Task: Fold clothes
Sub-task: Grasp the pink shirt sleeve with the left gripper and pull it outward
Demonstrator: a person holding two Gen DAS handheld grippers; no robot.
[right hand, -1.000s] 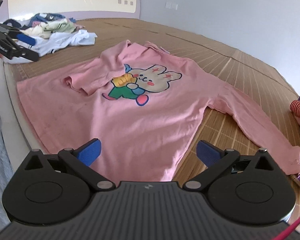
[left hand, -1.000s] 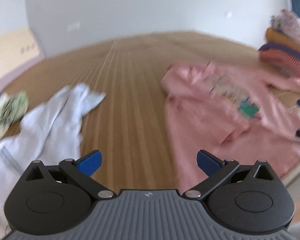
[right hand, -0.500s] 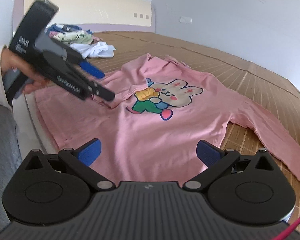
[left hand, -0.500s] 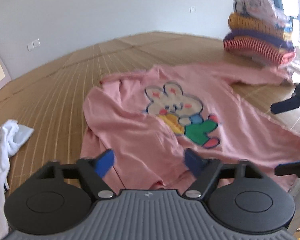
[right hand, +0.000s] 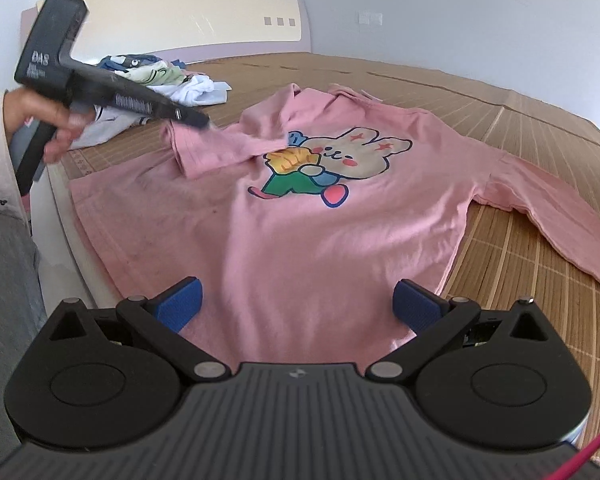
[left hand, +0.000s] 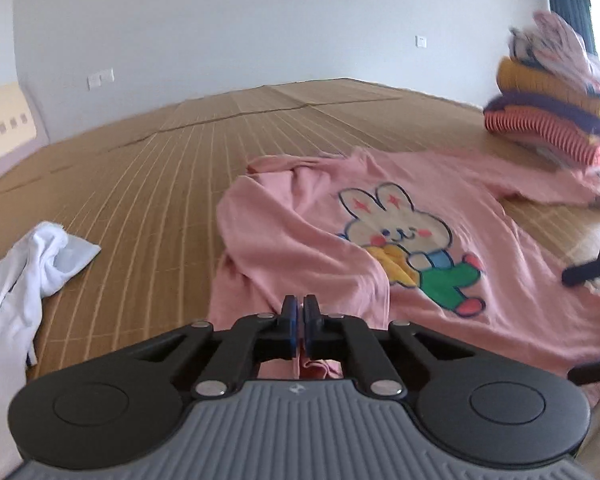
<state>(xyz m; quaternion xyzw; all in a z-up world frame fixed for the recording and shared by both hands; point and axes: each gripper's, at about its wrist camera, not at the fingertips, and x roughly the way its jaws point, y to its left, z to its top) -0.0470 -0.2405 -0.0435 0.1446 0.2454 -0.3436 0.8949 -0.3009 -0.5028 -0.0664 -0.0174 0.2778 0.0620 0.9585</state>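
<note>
Left wrist view: the left gripper (left hand: 299, 322) is clamped on the folded sleeve of the pink shirt (left hand: 308, 248), spread on a bamboo-mat bed (left hand: 172, 168) under white walls; a folded stack (left hand: 548, 120) sits far right.

Right wrist view: the right gripper (right hand: 298, 306) hangs apart above the shirt's hem; a headboard (right hand: 196, 20) stands behind loose clothes (right hand: 160, 80).

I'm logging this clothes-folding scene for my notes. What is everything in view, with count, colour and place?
shirt: one, pink with rabbit print, spread flat on the mat, one sleeve folded over its chest
white garment: one, crumpled beside the shirt
loose clothes: a mixed heap by the headboard
folded stack: striped, purple, yellow, past the far sleeve
mat: one, tan slatted
headboard: cream
left gripper: black, blue fingers shut at the folded sleeve's cuff
right gripper: black, open above the hem
hand: holding the left gripper
</note>
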